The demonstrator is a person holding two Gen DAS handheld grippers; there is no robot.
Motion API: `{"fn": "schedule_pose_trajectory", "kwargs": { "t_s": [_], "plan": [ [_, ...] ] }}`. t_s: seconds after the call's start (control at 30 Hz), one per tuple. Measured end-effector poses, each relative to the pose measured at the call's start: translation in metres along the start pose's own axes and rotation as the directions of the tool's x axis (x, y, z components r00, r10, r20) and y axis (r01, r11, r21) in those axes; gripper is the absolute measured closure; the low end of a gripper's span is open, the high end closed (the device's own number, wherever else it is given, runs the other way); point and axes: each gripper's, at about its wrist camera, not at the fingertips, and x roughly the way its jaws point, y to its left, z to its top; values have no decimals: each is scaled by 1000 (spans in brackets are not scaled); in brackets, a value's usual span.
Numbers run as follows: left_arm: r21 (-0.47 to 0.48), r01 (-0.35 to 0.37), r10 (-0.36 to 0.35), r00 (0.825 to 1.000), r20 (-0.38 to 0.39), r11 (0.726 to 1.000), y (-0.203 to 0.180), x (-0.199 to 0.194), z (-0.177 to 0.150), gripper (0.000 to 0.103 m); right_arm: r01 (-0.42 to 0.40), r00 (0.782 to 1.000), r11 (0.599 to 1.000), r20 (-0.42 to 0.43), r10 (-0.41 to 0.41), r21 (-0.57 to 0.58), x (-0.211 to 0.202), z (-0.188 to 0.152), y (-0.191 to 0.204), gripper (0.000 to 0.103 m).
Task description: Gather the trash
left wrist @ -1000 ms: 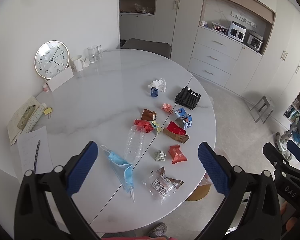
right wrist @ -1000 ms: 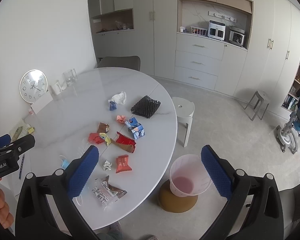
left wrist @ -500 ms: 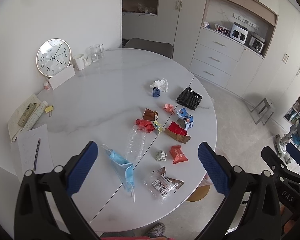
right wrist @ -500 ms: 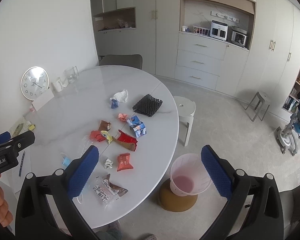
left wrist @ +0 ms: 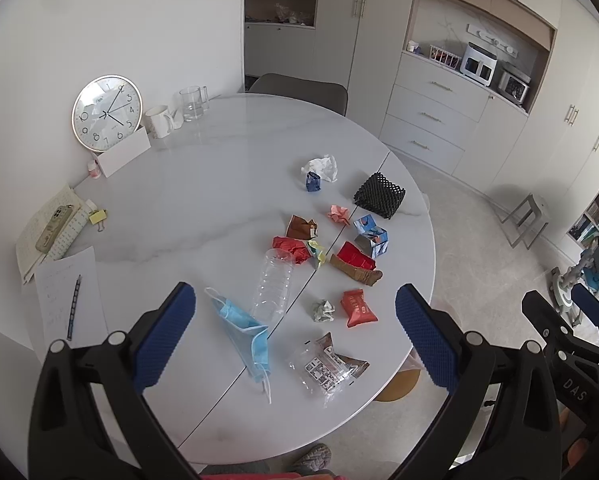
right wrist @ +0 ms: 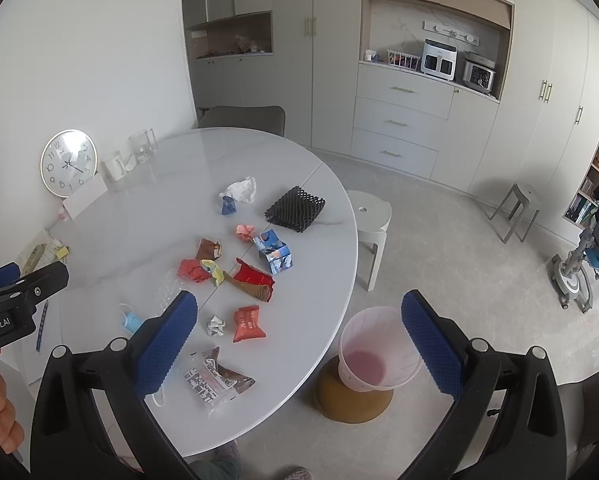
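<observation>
Blue face mask (left wrist: 243, 330) just below left gripper (left wrist: 295, 336), jaws apart; pink bin (right wrist: 379, 356) below right gripper (right wrist: 299, 344), likewise spread, apparently empty.

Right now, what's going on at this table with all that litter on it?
A person is holding a pair of tongs in each hand above a round white table, about to clear trash. Both the left tongs and right tongs are open and empty; nothing has been picked up. Wrappers, a blue face mask, a clear plastic bottle and a black mesh sleeve lie scattered on the table. A pink bin stands on the floor beside the table.
</observation>
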Motion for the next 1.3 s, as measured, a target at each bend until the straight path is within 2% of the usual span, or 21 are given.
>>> {"fn": "schedule_pose_trajectory", "kwargs": {
  "t_s": [1.3],
  "plan": [
    [15, -18, 19, 1000, -14, 1000, 2, 14, 2, 7, 8, 1000, 1000, 7, -8, 5, 13, -2, 1, 2]
  ]
}}
